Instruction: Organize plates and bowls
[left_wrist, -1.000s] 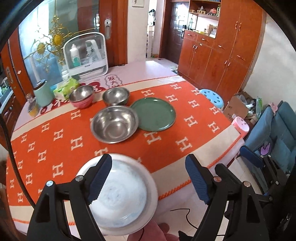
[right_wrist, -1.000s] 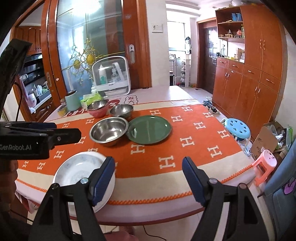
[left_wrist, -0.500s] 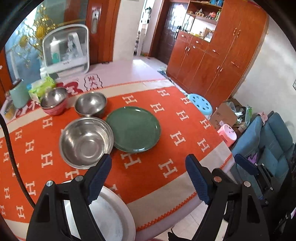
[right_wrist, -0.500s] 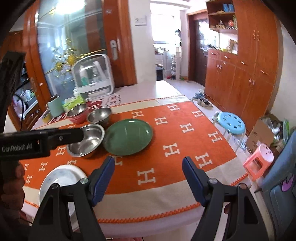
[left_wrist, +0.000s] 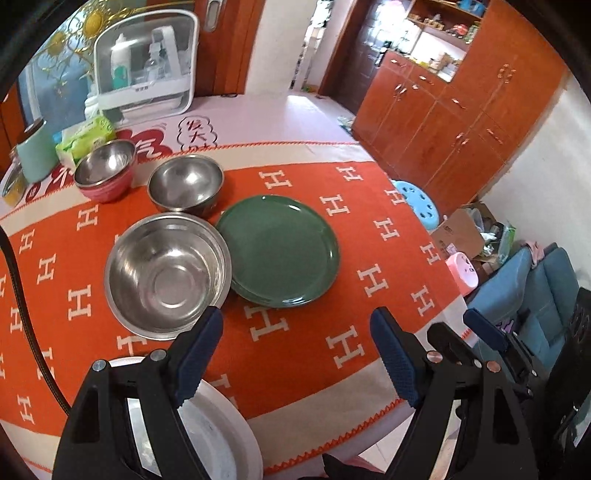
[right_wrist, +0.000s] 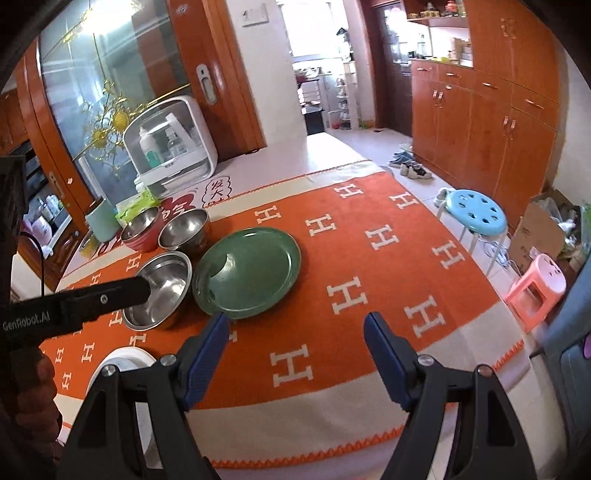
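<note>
Just ahead of the left gripper (left_wrist: 296, 352), whose jaws gape with nothing between them, sits an empty green plate (left_wrist: 279, 251), touching a large empty steel bowl (left_wrist: 168, 273). Two smaller empty bowls (left_wrist: 184, 182) stand beyond. A white plate (left_wrist: 218, 432) lies under its left finger. The right gripper (right_wrist: 295, 350) is likewise spread and empty; only its view shows the shoes (right_wrist: 412, 168) on the floor.

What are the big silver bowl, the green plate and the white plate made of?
The big silver bowl looks like stainless steel: bare grey metal with mirror-like glare. The round dark green plate seems glazed ceramic, perhaps melamine: smooth, even colour, soft sheen. The white plate near the table edge looks like glazed ceramic, though it is mostly hidden.
</note>
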